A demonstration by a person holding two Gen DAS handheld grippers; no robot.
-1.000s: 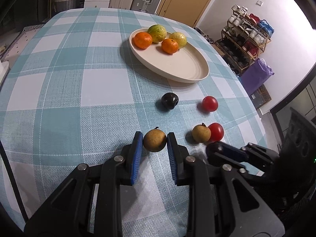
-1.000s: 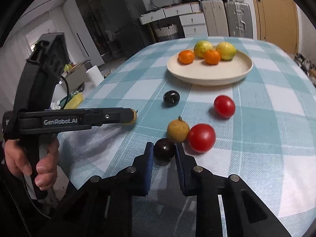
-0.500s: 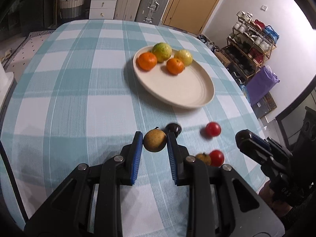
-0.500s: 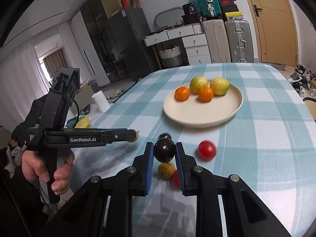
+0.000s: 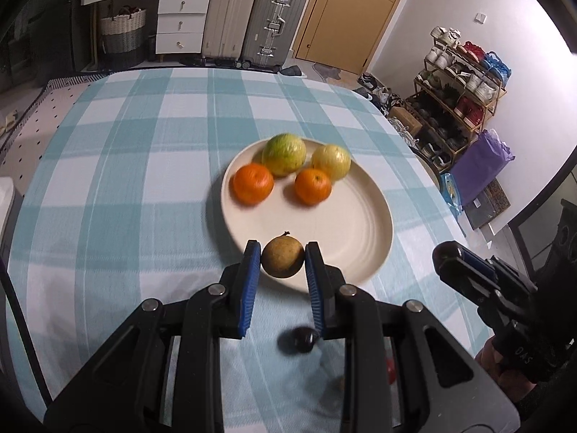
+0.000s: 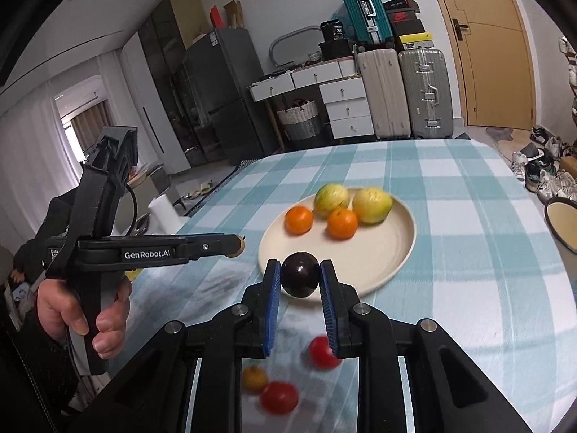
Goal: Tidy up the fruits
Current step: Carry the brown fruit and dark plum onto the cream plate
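Observation:
My left gripper (image 5: 282, 261) is shut on a brown round fruit (image 5: 282, 257) and holds it above the near rim of the cream plate (image 5: 360, 231). My right gripper (image 6: 300, 279) is shut on a dark plum (image 6: 300, 279), held over the plate's (image 6: 378, 252) near edge. The plate holds two oranges (image 5: 252, 184) (image 5: 313, 186), a green fruit (image 5: 284, 154) and a yellow fruit (image 5: 331, 161). On the cloth below lie a second dark plum (image 5: 302, 339), two red tomatoes (image 6: 322, 351) (image 6: 279, 397) and a brown fruit (image 6: 254, 379).
The table has a blue and white checked cloth (image 5: 119, 187). The right gripper shows at the right in the left wrist view (image 5: 479, 281); the left gripper with its hand shows at the left in the right wrist view (image 6: 144, 252). Another plate's rim (image 6: 562, 223) sits at the far right.
Both grippers have lifted their fruits off the cloth and moved forward to the plate's near edge. The loose fruits now lie below and behind the fingers.

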